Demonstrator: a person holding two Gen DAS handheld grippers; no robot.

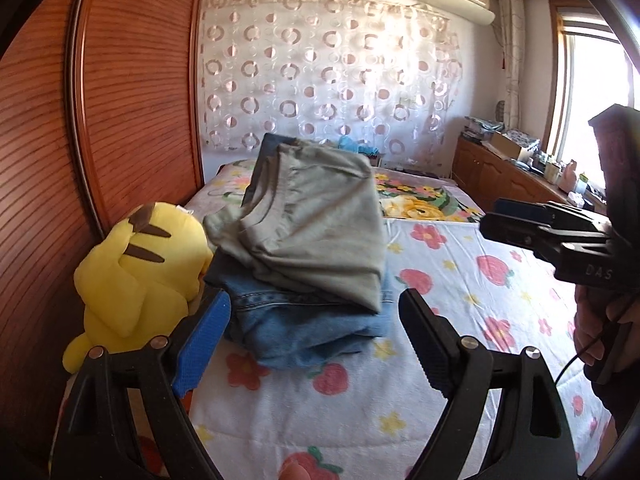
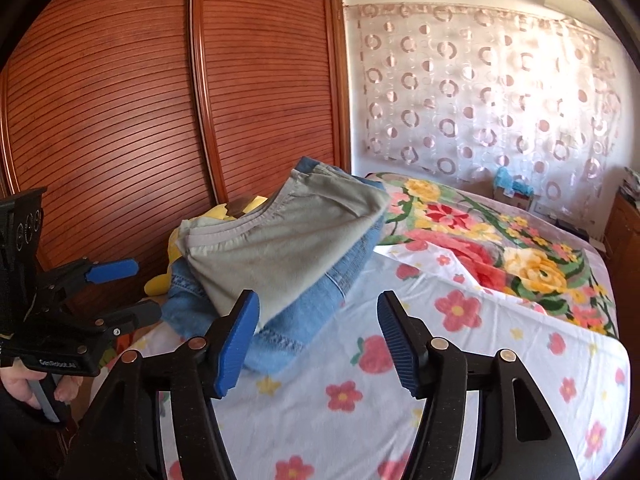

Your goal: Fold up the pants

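Observation:
Folded grey-green pants lie on top of folded blue jeans in a stack on the bed; the stack shows in the right wrist view too, grey pants over jeans. My left gripper is open and empty, its jaws spread just short of the stack's near edge. My right gripper is open and empty, its left finger in front of the stack's corner. Each gripper shows in the other's view, the right one and the left one.
A yellow plush toy sits left of the stack against the wooden wardrobe doors. The bed has a white flowered sheet and a bright floral blanket beyond. A wooden cabinet with clutter stands far right under the window.

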